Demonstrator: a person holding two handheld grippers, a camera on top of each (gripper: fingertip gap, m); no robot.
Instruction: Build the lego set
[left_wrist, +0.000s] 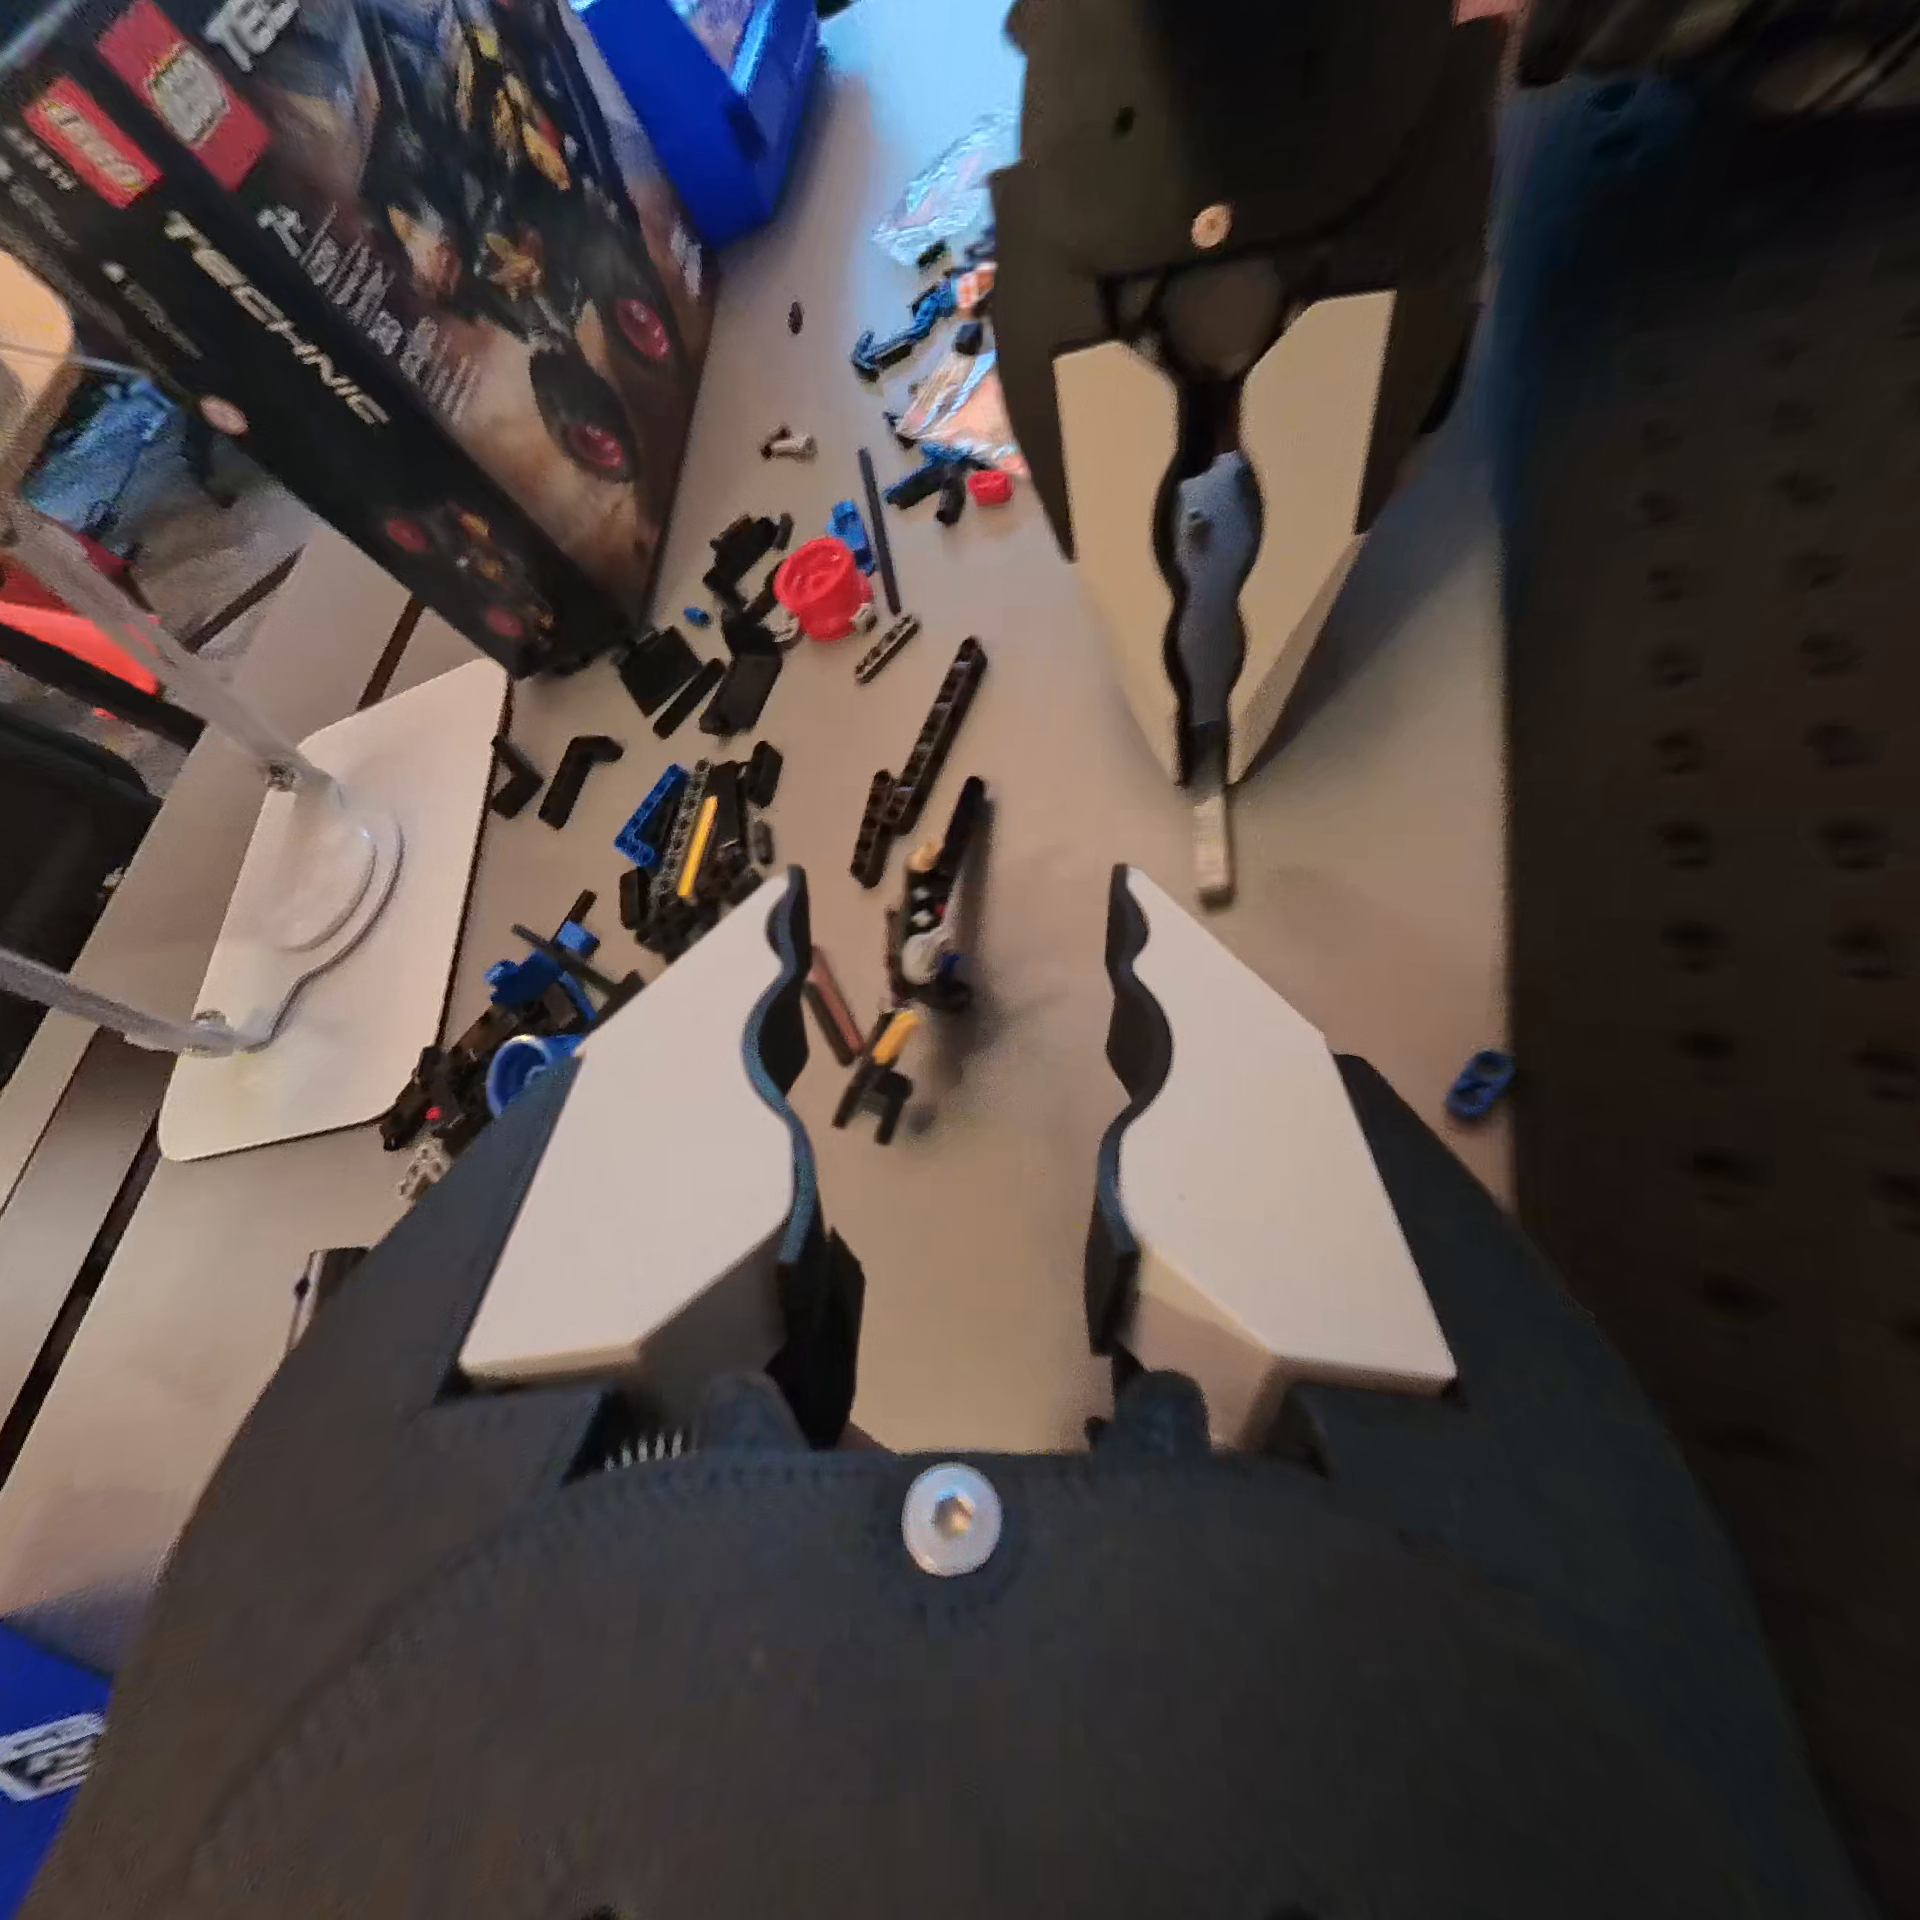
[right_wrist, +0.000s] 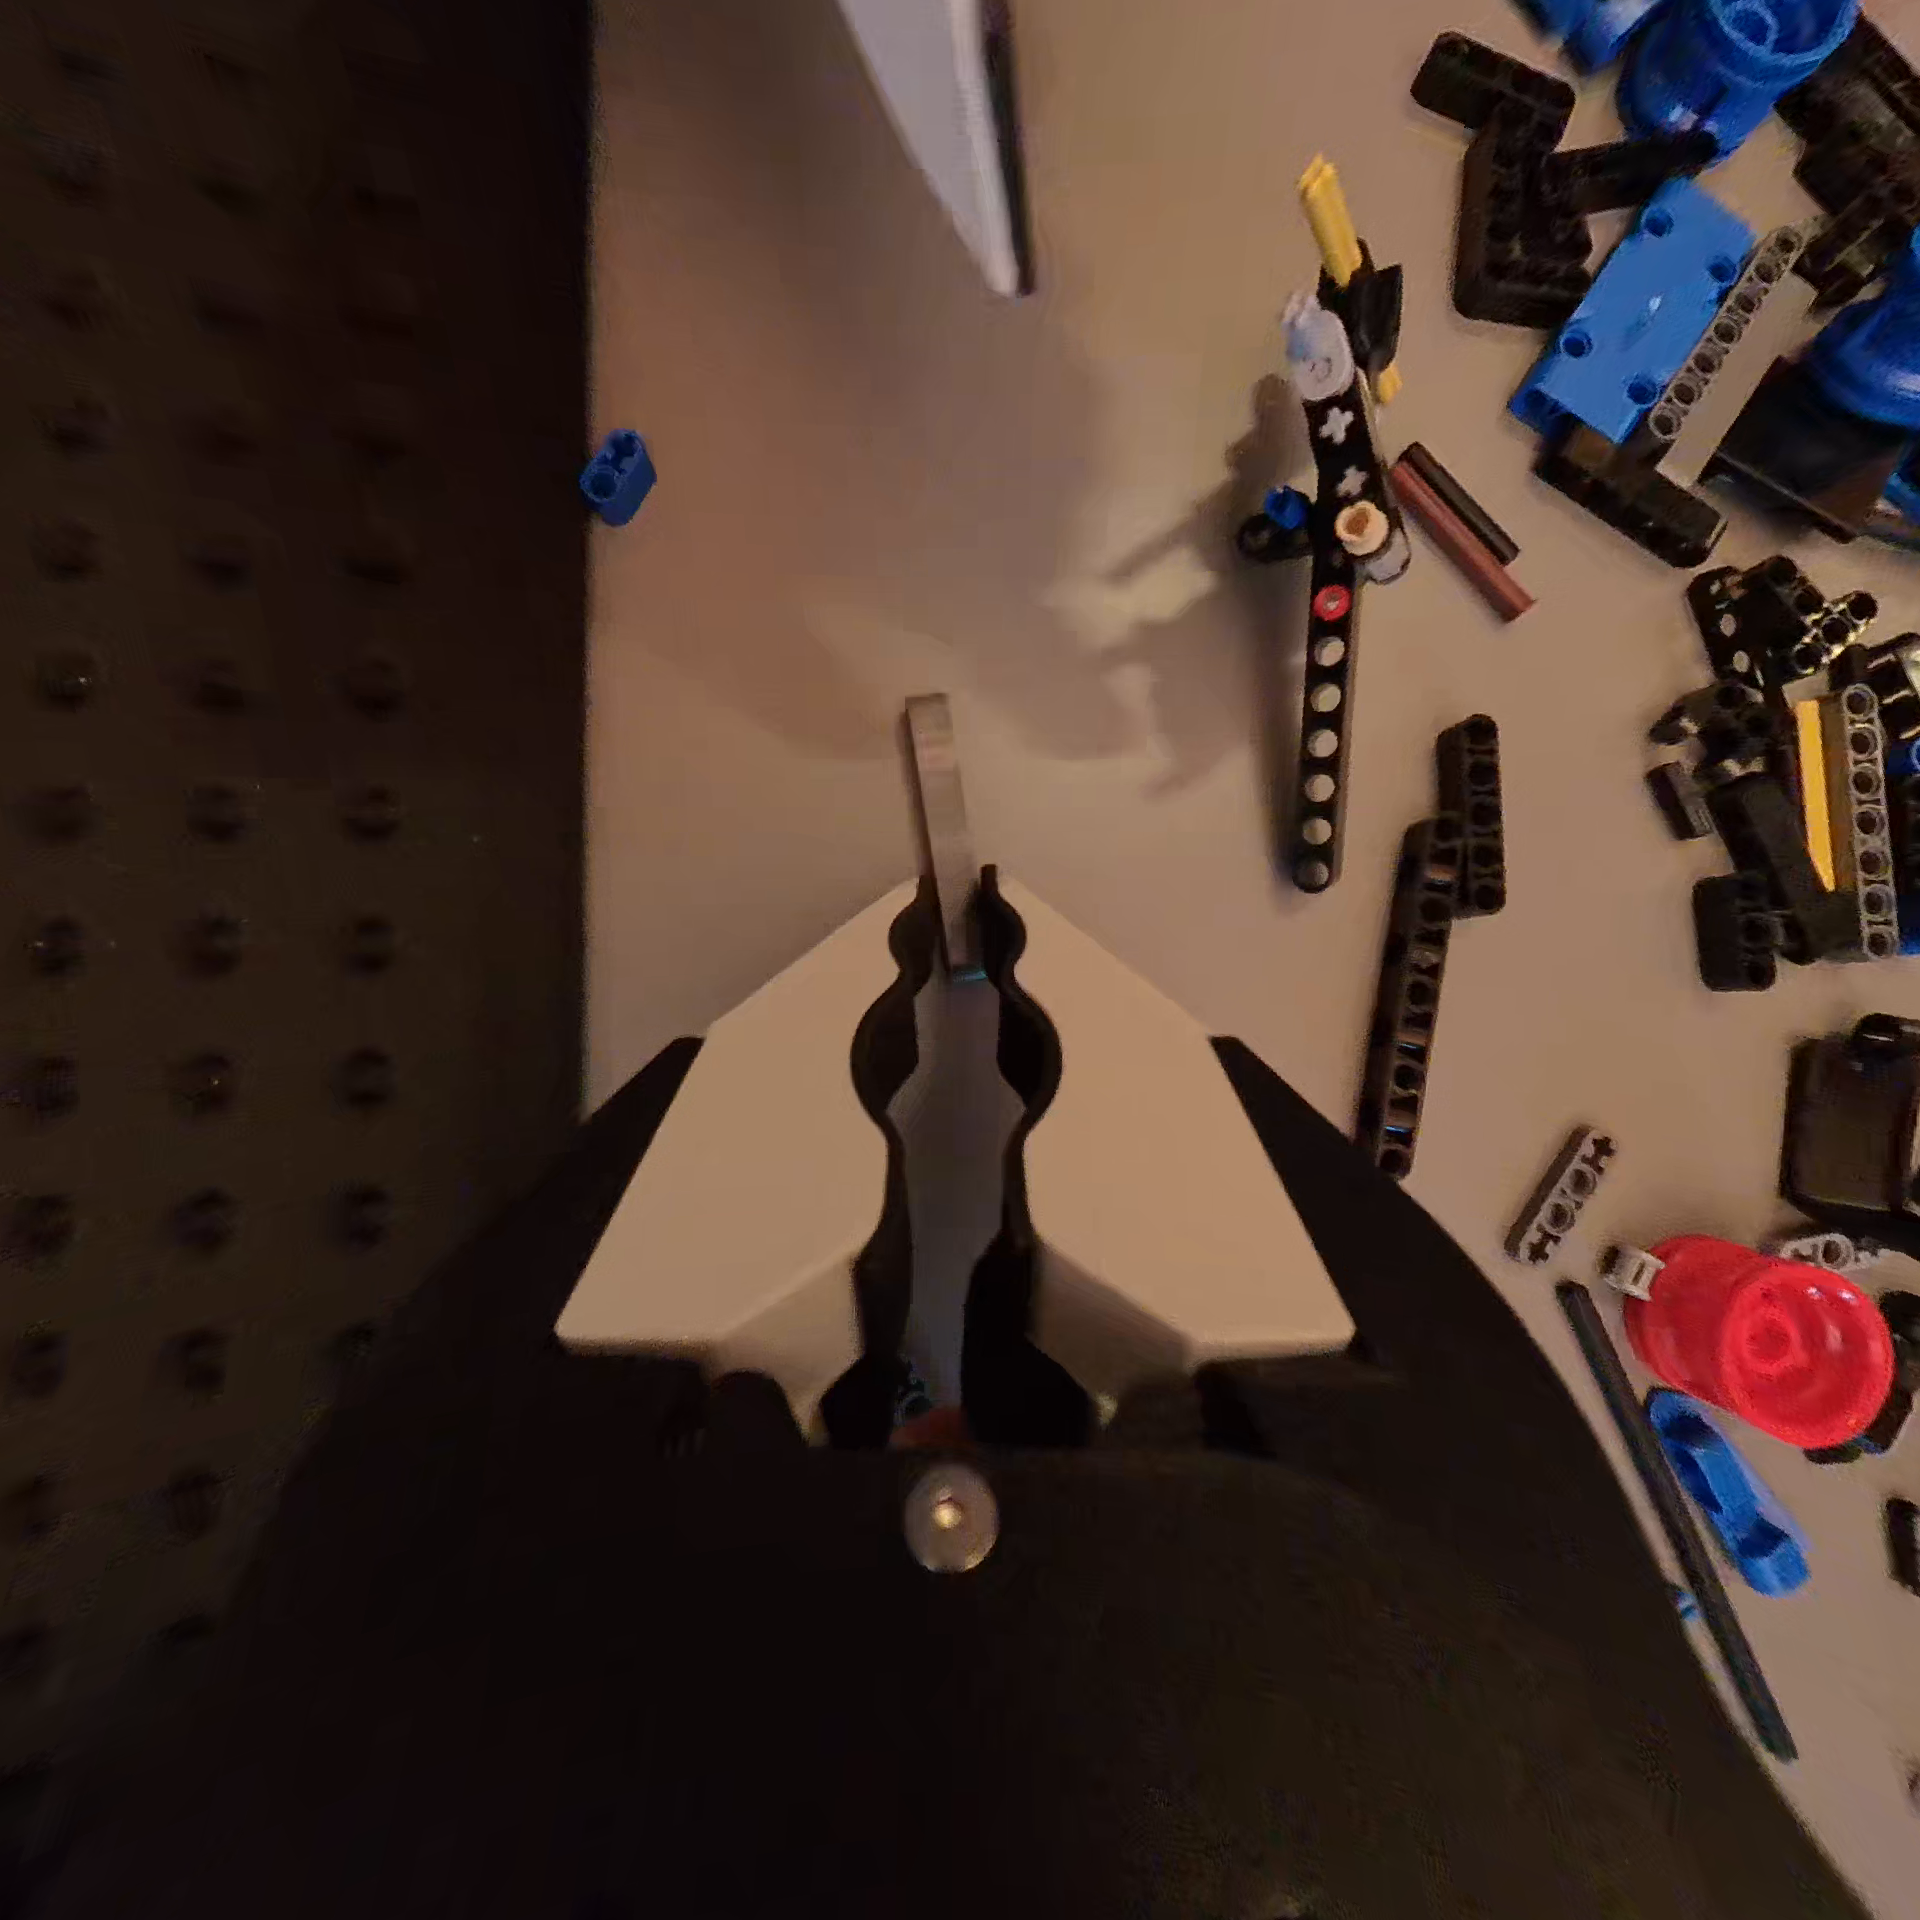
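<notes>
On the grey desk (left_wrist: 1351, 935) we see loose Lego Technic parts scattered in a band that runs away from us toward the set's dark printed box (left_wrist: 416, 312), which stands at the far left. Our left gripper (left_wrist: 956, 987) hovers released above the desk, its two pale fingers spread wide with nothing between them. Just beyond its tips lies a small sub-assembly (right_wrist: 1335, 499): a long black beam with a row of round holes, carrying a yellow axle at one end, a light grey round connector, a tan pin and a red pin along its length. A dark brown axle (right_wrist: 1460, 530) lies just beside it. Our right gripper (right_wrist: 951, 883) is clenched on a slim grey beam (right_wrist: 935, 790), which sticks out past the fingertips, its tip close to the desk. Farther off rest a red wheel hub (left_wrist: 821, 587), other black beams (left_wrist: 920, 758), and a cluster of blue and black pieces (left_wrist: 696, 831). A small blue connector (right_wrist: 618, 476) lies alone at the edge of a dark studded mat (right_wrist: 260, 727).
</notes>
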